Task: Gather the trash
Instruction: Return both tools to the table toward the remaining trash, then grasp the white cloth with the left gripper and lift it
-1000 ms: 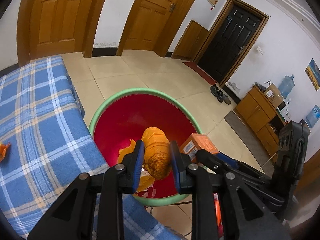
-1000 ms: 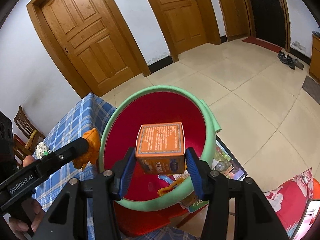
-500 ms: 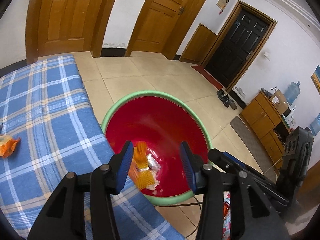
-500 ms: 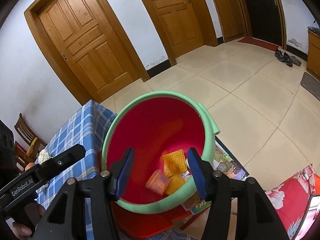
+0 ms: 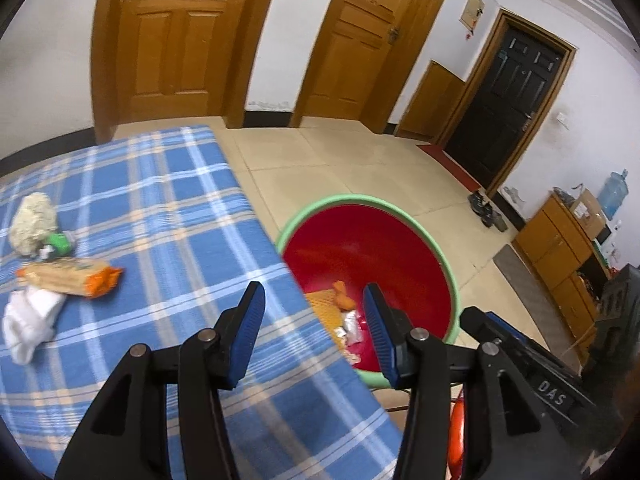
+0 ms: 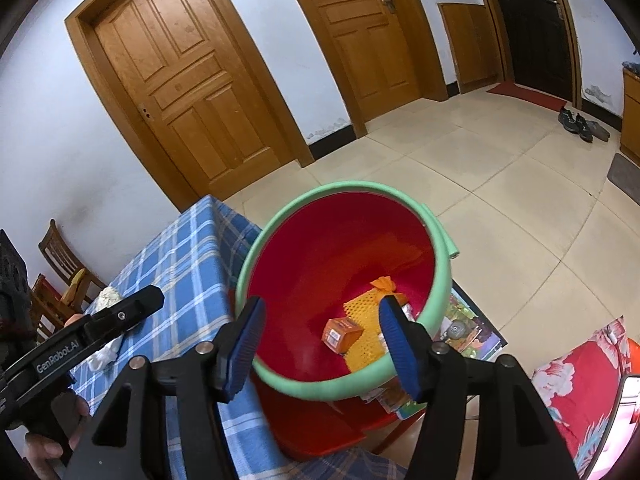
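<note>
- Blue plaid table (image 5: pixel 168 240) fills the left of the left wrist view; red bin with green rim (image 6: pixel 440 280) sits just off its right edge, lower than the tabletop.
- Remaining trash lies far-left on the table: beige-and-orange wrapper (image 5: pixel 68 278), long axis running left-right, with white crumpled tissue (image 5: pixel 30 322) just nearer and a pale fluffy wad (image 5: pixel 32 224) farther back.
- Left gripper (image 5: pixel 314 320) hangs over the table's right edge, jaws wide apart, empty; wrapper is up and left of it, well apart. Looks like the nearer tool for the next pick.
- Right gripper (image 6: pixel 320 340) hovers over the bin's near rim, jaws apart, empty.
- Small orange box (image 6: pixel 342 334) and orange mesh net (image 6: pixel 368 324) lie at the bin bottom.
- Change: a second ago the left clamped the orange net and the right clamped the box above the bin; both are now dropped, and the left view has swung toward the table.
</note>
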`<state>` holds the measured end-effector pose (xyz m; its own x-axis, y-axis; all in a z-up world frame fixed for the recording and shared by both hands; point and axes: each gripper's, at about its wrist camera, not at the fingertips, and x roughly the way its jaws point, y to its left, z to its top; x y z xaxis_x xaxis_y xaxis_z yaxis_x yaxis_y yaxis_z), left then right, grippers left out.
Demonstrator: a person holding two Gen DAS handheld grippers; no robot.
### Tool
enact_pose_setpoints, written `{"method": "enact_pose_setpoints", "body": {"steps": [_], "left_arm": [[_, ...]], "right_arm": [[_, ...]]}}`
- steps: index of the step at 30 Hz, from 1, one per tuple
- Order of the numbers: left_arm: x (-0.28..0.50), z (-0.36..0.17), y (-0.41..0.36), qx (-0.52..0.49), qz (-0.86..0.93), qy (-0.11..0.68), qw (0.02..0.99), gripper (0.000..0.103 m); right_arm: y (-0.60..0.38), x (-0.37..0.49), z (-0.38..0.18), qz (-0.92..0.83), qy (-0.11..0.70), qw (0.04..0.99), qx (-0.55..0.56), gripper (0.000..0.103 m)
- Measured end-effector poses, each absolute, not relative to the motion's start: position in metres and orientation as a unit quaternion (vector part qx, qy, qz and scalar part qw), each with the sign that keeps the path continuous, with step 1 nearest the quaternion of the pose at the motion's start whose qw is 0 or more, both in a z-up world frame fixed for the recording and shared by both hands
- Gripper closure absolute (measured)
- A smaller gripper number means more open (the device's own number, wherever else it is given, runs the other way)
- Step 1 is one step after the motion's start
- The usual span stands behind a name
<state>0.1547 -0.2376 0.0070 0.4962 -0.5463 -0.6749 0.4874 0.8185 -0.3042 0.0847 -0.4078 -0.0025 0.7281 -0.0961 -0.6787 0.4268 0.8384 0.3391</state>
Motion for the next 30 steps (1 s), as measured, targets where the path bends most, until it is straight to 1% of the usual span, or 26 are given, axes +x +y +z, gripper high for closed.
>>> {"method": "enact_pose_setpoints", "body": {"steps": [14,27,30], "left_arm": [[0.145,0.009,-0.176,-0.031,-0.233,0.397,0.887,0.049],[0.156,0.002,-0.109,-0.013,-0.162,0.392,0.906,0.048],[0.163,-0.003,-0.096,-0.008,-0.146,0.395,0.907,0.041]], "right_arm": [[-0.366,0.084,0.008,-0.112,0.331,0.905,0.243,0.033],[-0.341,0.089,0.008,-0.105,0.338,0.905,0.236,0.027],[-0.337,0.092,0.007,-0.103,0.342,0.904,0.235,0.027]]}}
